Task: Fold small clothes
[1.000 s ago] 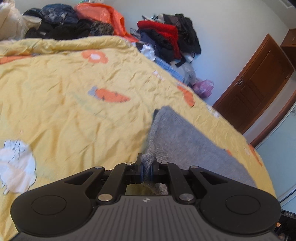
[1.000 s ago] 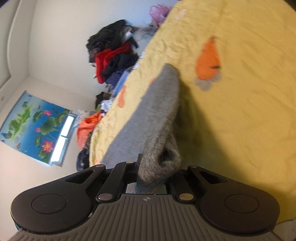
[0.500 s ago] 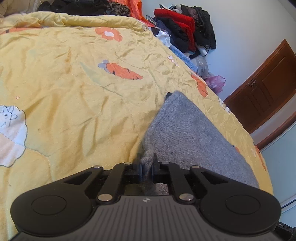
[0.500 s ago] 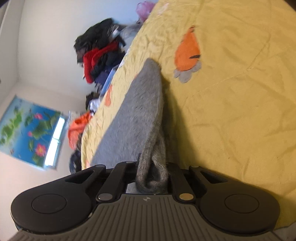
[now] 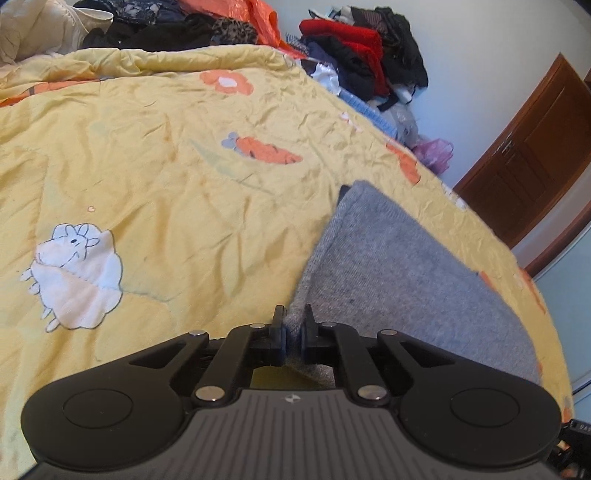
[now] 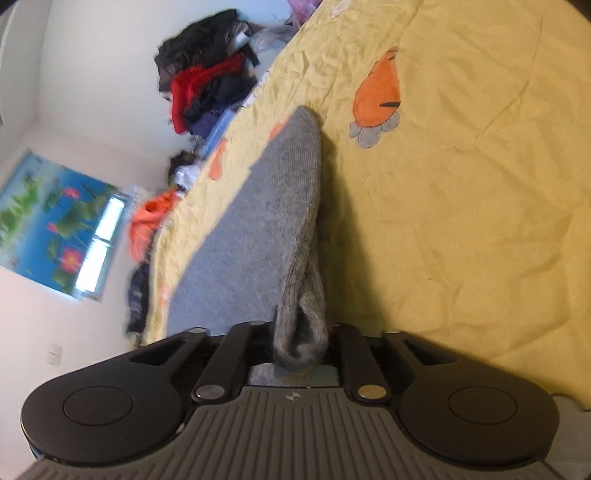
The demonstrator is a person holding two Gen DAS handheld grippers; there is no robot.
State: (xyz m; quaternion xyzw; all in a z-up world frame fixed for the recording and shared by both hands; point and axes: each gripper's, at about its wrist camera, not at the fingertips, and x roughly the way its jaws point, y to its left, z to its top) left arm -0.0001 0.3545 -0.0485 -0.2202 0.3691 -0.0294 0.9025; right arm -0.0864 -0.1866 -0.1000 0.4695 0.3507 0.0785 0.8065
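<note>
Presently, item one: grey knit garment [image 5: 402, 273], lying on the yellow bedspread [image 5: 155, 192] along its edge, far corner rounded and resting flat on the cloth. In my right wrist view the same garment [image 6: 266, 221] runs away from the camera as a long grey strip, its near end lifted and bunched into a thick roll.

Item two: left gripper [image 5: 293, 334]. I see its two fingers pressed close together with a thin fold of the grey knit pinched between the blue pads, at the garment's near edge.

Item three: right gripper [image 6: 301, 345]. It clamps the bunched roll of knit; the wool bulges over the fingertips and hides most of them, so I read the grip from the cloth held fast there.

Item four: bedspread, creased, printed with a white rabbit [image 5: 74, 277], an orange carrot [image 5: 266, 151] and an orange-and-white flower [image 5: 226, 81]. From the right wrist I note another orange carrot motif [image 6: 378, 98] just beside the garment's far end.

Item five: heap of dark, red and white clothes [image 5: 362, 55] beyond the far corner of the bed, against the wall; a second pile with an orange piece [image 5: 255, 18] at the head of the bed.

Item six: brown wooden door [image 5: 528, 162] at right; flower poster [image 6: 48, 225] on the wall in the right wrist view.
</note>
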